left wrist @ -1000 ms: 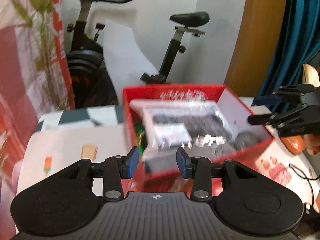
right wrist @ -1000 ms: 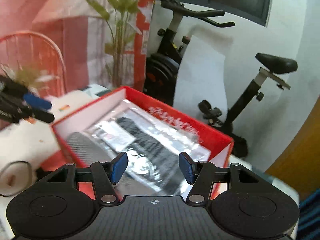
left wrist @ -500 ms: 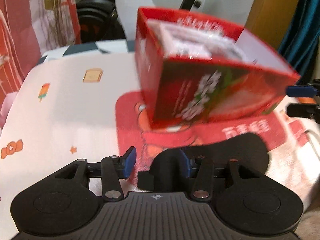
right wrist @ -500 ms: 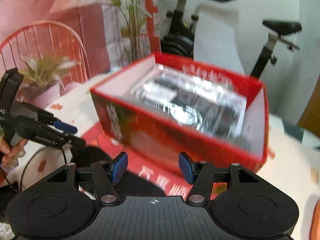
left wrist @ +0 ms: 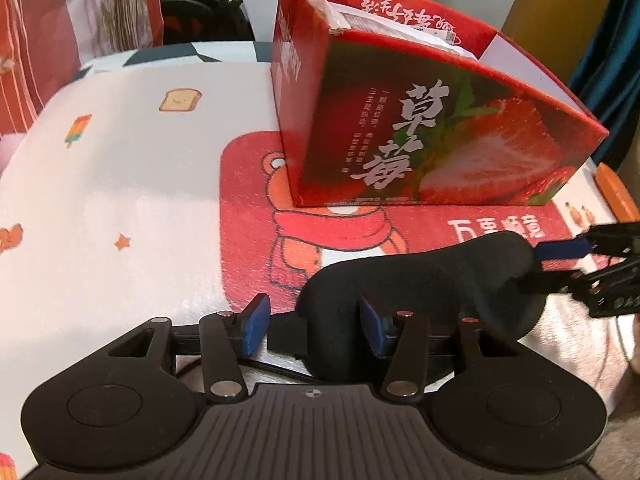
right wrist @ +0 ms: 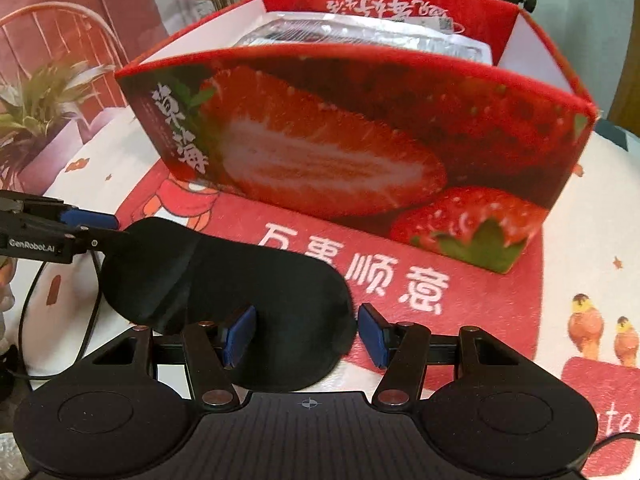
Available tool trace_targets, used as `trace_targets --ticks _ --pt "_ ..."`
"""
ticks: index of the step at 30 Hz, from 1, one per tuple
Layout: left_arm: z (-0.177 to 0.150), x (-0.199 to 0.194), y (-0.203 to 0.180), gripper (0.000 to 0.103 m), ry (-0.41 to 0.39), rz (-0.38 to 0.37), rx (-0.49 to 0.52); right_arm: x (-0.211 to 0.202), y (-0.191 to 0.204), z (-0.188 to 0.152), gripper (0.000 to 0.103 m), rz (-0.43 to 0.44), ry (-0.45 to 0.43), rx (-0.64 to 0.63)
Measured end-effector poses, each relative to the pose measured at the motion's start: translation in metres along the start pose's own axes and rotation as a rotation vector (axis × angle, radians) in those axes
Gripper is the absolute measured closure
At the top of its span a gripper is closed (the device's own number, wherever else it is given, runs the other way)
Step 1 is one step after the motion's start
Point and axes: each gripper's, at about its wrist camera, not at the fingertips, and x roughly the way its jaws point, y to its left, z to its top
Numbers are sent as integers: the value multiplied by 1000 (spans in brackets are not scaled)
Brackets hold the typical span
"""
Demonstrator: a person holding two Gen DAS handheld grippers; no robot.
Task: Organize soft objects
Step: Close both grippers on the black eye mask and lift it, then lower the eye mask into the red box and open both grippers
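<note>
A black padded eye mask [left wrist: 420,280] [right wrist: 240,280] lies flat on a red printed mat [left wrist: 248,200] in front of a red strawberry box [left wrist: 440,140] [right wrist: 340,140]. My left gripper [left wrist: 312,330] is low over the mask's left end. Its jaws are opening, with the mask's edge and strap tab between the blue pads, not pressed. My right gripper [right wrist: 306,334] straddles the mask's right end, open; one pad lies over the fabric, the other just off its edge. Each wrist view shows the other gripper's fingers [left wrist: 560,268] [right wrist: 100,226] at the mask's far end.
The box holds plastic-wrapped packets [right wrist: 360,36]. A white cartoon-print cloth [left wrist: 100,200] covers the table around the mat. A thin black cable [right wrist: 32,300] curls at the left near the mask. An exercise bike and a red patterned curtain stand behind the table.
Both grippers have dropped from above the open box to the mask in front of it. The left jaws stand a little wider. The mask's ends now sit between the fingers.
</note>
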Motion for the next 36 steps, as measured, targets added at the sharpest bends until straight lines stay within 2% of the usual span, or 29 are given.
trace_targets --ticks 4,7,12,17,23,25,27,30,36 --pt "1 -3 -1 50 8 -47 -32 3 2 1 48 7 3 -1" --pt "1 0 -5 47 36 -63 -39 4 3 1 53 12 0 -2" --pt "0 5 -13 42 39 -33 -27 3 4 1 62 20 -3 0" --pt "0 5 -21 42 33 -11 -18 -2 3 0 69 26 -12 4" --pt "-2 -2 -24 60 5 -4 -30 -14 1 0 78 34 -54 -3" --pt "-2 -9 -26 73 -16 -16 -28 -20 2 2 84 41 -74 -23" --pt "0 -16 -26 79 -44 -30 -35 -30 3 5 88 45 -99 -50" --pt "3 -27 -28 82 -84 -32 -38 -43 3 10 90 46 -141 -73" --pt "13 -56 -36 83 -165 -36 -31 -75 3 27 90 63 -227 -93"
